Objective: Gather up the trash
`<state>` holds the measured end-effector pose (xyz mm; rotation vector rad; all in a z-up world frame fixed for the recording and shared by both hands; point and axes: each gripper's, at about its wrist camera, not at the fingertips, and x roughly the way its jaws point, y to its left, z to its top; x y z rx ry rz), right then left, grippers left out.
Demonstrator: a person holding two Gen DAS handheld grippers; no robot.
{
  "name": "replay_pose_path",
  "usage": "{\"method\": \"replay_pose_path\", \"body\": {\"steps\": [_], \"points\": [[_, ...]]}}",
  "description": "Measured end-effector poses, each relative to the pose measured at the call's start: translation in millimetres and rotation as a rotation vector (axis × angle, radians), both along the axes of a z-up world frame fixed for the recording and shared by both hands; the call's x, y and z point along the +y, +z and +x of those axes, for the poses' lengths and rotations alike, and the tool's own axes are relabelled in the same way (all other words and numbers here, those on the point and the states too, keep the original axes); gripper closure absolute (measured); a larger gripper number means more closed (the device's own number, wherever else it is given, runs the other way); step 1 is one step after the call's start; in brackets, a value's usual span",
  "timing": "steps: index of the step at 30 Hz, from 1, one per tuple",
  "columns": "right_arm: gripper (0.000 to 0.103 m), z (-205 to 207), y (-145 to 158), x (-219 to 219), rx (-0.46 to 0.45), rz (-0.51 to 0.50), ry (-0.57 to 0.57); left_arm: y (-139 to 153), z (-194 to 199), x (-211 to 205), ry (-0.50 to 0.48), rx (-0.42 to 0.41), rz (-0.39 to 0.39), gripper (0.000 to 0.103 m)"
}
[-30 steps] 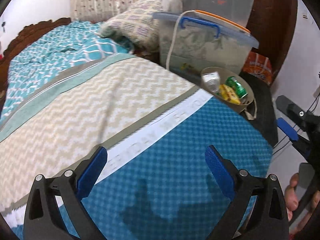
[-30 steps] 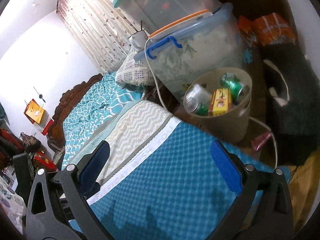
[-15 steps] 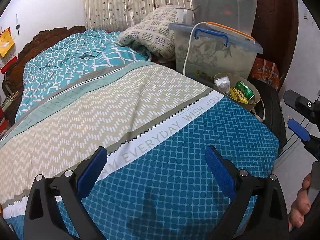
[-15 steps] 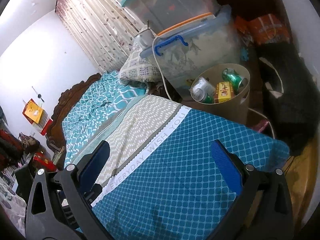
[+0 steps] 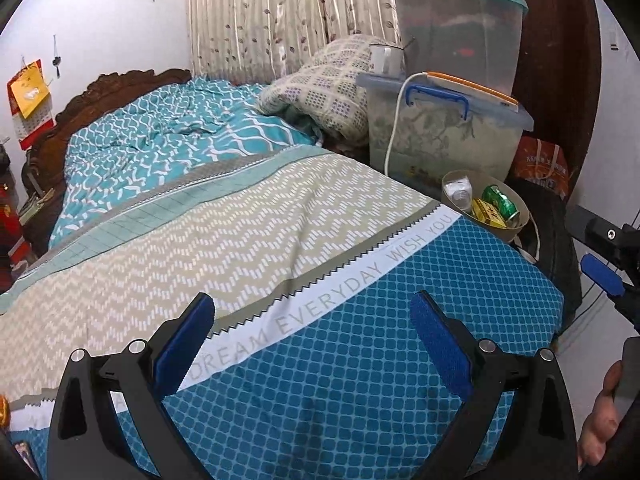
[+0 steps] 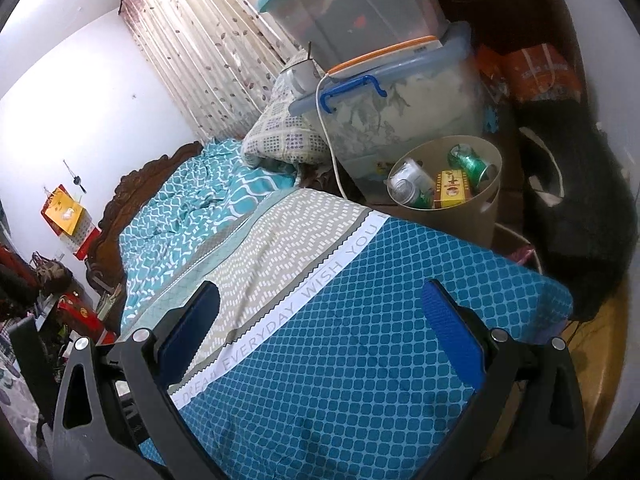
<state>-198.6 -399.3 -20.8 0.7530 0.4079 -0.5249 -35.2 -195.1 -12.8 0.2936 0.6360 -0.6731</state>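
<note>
A beige waste bin (image 6: pixel 486 216) stands on the floor past the bed's far corner, also in the left wrist view as the bin (image 5: pixel 508 233). Inside lie a green can (image 6: pixel 470 162), a yellow and red box (image 6: pixel 452 190) and a crushed silver can (image 6: pixel 408 184). My left gripper (image 5: pixel 312 344) hovers open over the blue part of the bedspread (image 5: pixel 360 360), nothing between its fingers. My right gripper (image 6: pixel 320 328) is open too, empty, above the same blue area, well short of the bin. The right gripper's blue pad (image 5: pixel 604 280) and a hand (image 5: pixel 600 420) show at the left view's right edge.
Stacked clear storage boxes (image 6: pixel 400 100) with a white cable stand behind the bin, beside a folded quilt (image 5: pixel 324 96). An orange bag (image 6: pixel 536 72) and a black bag (image 6: pixel 580 200) sit to the right. The bed has a carved wooden headboard (image 5: pixel 100 96); curtains (image 5: pixel 280 16) hang behind.
Both grippers have pulled back and up from the bin; it looks smaller and farther, and more of the bed and room shows. Both stay open.
</note>
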Motion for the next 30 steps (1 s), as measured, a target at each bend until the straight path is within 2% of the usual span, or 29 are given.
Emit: {"method": "replay_pose_path", "body": {"steps": [10,30], "points": [[0.003,-2,1,1,0.005,-0.012,-0.022,8,1,7,0.029,-0.018,-0.024,0.009],[0.003,-8,3,3,-0.002,0.006,-0.017,12,-3,10,0.064,-0.045,-0.014,0.009]]}}
